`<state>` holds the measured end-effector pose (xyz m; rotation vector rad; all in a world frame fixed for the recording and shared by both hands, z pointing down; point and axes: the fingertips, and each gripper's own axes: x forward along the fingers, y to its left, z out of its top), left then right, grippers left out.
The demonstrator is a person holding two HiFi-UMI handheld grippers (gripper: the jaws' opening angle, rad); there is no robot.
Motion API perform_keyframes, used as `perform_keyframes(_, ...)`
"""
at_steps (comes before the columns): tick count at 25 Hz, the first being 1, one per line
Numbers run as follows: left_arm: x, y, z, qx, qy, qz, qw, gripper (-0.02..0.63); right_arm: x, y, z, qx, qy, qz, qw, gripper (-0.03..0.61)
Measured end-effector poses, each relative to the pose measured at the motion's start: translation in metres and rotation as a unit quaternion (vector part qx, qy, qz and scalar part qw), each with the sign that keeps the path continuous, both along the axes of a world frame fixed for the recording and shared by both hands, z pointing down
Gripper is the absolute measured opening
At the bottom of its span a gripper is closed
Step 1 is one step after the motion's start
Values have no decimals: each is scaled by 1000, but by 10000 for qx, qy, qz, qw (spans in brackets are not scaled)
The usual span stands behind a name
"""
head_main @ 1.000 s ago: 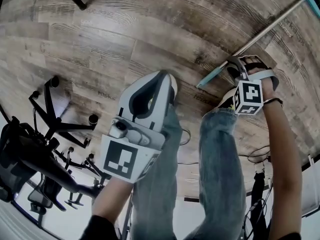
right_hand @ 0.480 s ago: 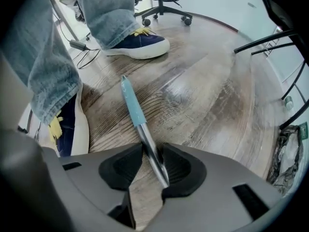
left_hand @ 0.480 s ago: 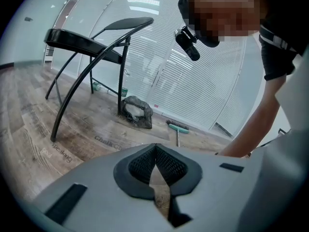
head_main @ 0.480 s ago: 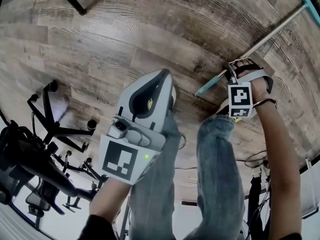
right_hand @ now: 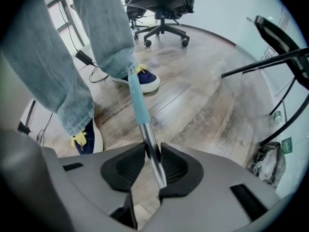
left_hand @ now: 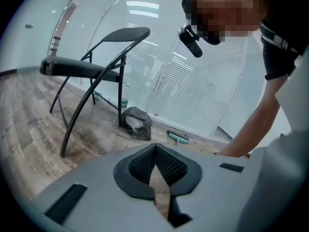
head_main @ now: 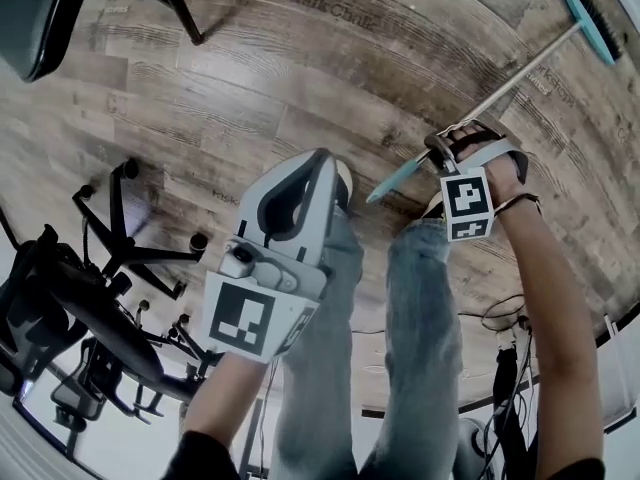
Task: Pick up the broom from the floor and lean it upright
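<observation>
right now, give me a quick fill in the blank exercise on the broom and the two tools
1. The right tool grips the broom by its ____.
2. The left tool holds ____.
3. The broom's teal head lies on the ____.
4. Ahead of the left tool stands a black folding ____.
Missing: handle; nothing; floor; chair.
The right tool's jaws have just been closing, with the handle between them.

We close our right gripper on the broom handle, now pinched between its jaws, and lift its teal grip end off the floor; the brush head enters the head view.
</observation>
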<state>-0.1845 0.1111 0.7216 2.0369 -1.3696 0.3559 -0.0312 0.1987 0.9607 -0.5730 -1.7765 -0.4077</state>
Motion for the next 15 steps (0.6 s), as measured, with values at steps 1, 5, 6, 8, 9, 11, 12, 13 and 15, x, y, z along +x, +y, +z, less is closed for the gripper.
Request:
perform_keyframes(1, 0, -5, -19, 44, -7, -9, 10000, 21, -5, -5, -19, -17, -73, -4, 10000, 107)
perform_keyframes(5, -3, -25, -98, 187, -4, -109, 9998, 21, -24, -21, -104, -12, -410, 28, 9992, 98)
perform_keyframes(6, -4, -28, -116, 216, -2, -130, 9997, 21, -28, -24, -125, -17, -501, 60, 9987, 97)
perform_keyframes(8, -4, -36, -150, 284, -27, -148, 9995, 21, -34, -32, -164, -34, -694, 132, 9975, 94)
perform_keyframes(9, -5, -40, -164, 318, -50, -143, 9994, 21, -36, -38, -183, -36, -805, 204, 9965, 92)
perform_keyframes(11, -6, -48, -186, 355, -106, -138, 9992, 21, -41, -53, -218, -12, -1049, 415, 9936, 91)
perform_keyframes(12, -6, -52, -195, 339, -145, -149, 9992, 21, -43, -62, -236, 9, -1175, 536, 9916, 91)
perform_keyframes(13, -7, -54, -202, 295, -200, -168, 9992, 21, -44, -71, -254, 25, -1298, 664, 9893, 91)
perform_keyframes(15, -8, -58, -211, 174, -368, -195, 9990, 21, -43, -88, -289, 53, -1550, 943, 9834, 91)
